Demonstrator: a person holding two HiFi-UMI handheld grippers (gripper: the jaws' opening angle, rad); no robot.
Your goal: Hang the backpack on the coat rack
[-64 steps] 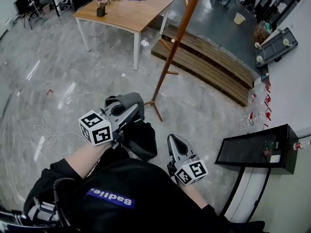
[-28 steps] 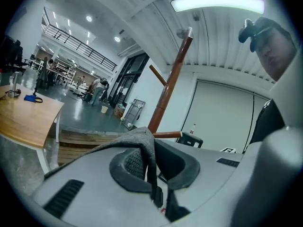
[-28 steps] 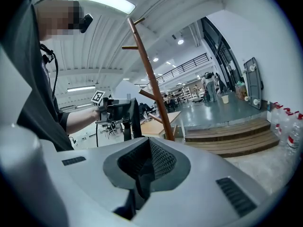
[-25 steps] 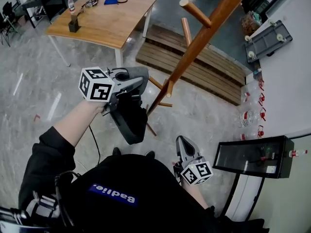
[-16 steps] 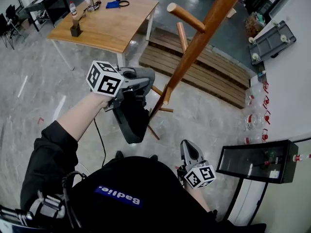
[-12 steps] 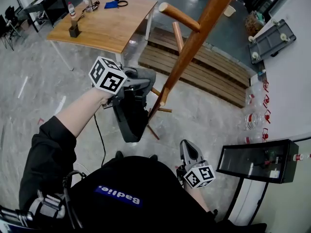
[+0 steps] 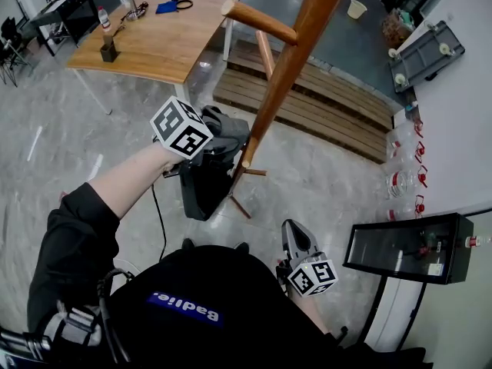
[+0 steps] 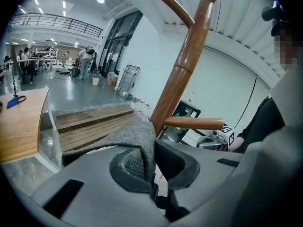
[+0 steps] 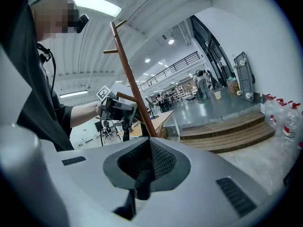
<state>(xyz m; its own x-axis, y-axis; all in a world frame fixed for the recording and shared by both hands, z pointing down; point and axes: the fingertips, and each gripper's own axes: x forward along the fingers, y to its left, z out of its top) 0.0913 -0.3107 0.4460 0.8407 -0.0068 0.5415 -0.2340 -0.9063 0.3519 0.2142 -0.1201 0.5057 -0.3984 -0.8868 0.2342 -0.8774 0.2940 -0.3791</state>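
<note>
A dark backpack (image 7: 201,187) hangs by its grey top strap (image 7: 224,129) from my left gripper (image 7: 234,134), which is shut on that strap. The gripper is raised right beside the slanting brown pole of the wooden coat rack (image 7: 286,56), below a long peg (image 7: 257,21) and near a short lower peg (image 7: 248,154). In the left gripper view the strap (image 8: 137,138) lies folded between the jaws, with the pole (image 8: 182,74) and a peg (image 8: 194,123) just beyond. My right gripper (image 7: 294,229) is low by my body, shut and holding nothing; its view shows the rack (image 9: 130,77) and the backpack (image 9: 127,126).
A wooden table (image 7: 154,44) with small items stands at the back left. A low wooden platform (image 7: 330,106) lies behind the rack. A black cabinet (image 7: 407,241) and water bottles (image 7: 400,183) line the right wall. The rack's feet (image 7: 242,206) spread on the floor.
My left gripper has carried the backpack rightwards and down, closer to the rack's pole, and has tilted. The right gripper has barely shifted.
</note>
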